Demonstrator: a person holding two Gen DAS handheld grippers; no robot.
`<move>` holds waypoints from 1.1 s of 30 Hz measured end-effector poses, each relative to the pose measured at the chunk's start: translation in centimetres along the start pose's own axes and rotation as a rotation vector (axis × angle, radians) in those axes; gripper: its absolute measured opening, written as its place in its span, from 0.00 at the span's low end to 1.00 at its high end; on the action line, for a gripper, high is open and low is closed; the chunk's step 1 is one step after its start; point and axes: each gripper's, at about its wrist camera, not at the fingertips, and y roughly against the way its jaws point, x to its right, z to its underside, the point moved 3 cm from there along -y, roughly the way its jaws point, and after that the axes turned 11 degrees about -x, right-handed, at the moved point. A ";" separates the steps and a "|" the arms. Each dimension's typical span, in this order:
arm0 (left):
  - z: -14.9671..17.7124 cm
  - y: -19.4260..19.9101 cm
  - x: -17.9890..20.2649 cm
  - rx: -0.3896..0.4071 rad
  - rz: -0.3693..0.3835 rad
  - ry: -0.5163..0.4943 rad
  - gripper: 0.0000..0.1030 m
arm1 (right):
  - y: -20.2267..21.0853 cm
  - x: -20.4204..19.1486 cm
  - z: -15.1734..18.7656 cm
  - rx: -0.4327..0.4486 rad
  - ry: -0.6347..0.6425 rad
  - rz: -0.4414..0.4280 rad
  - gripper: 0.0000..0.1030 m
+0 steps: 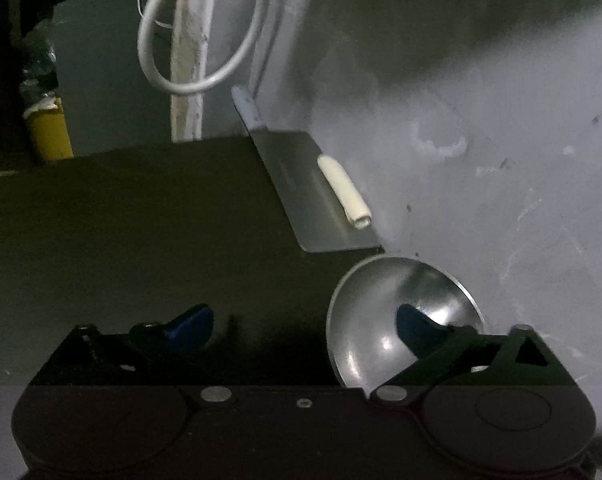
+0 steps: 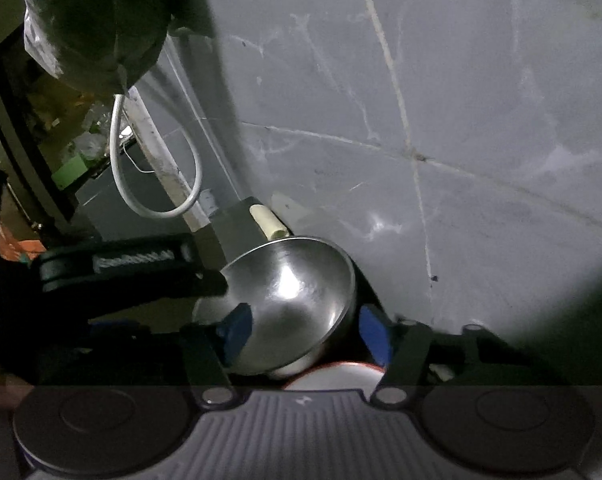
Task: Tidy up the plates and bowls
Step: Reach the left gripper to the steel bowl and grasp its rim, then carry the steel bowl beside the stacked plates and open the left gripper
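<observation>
A shiny steel bowl (image 1: 385,316) stands tilted by the grey wall on a dark counter. My left gripper (image 1: 301,330) is open, its right blue fingertip (image 1: 411,330) inside the bowl and its left one out over the counter. In the right wrist view the same bowl (image 2: 297,300) lies between the blue pads of my right gripper (image 2: 305,334), which is open around it. The bowl rests on a white plate with a red rim (image 2: 337,374), mostly hidden. The left gripper's black body (image 2: 113,268) reaches the bowl's left rim.
A flat steel plate (image 1: 301,192) with a cream tube (image 1: 343,190) lies past the bowl against the grey tiled wall (image 2: 461,120). A white hose loop (image 1: 205,80) and pipe hang behind. A yellow container (image 1: 49,128) and a shelf of clutter (image 2: 69,148) are on the left.
</observation>
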 end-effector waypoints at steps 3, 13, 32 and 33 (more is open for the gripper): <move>0.5 -0.8 -0.4 -0.045 0.046 0.021 0.59 | -1.0 0.1 0.0 -0.011 -0.003 0.007 0.49; 1.6 1.5 -0.3 -0.012 0.072 -0.038 0.19 | 1.0 -0.3 0.0 0.018 0.042 -0.011 0.25; 20.1 21.8 -6.5 0.141 0.045 -0.062 0.23 | 19.2 -6.8 12.3 -0.017 0.256 -0.248 0.25; 21.6 22.4 -7.1 0.122 0.044 -0.052 0.23 | 19.9 -7.0 13.4 -0.037 0.272 -0.250 0.25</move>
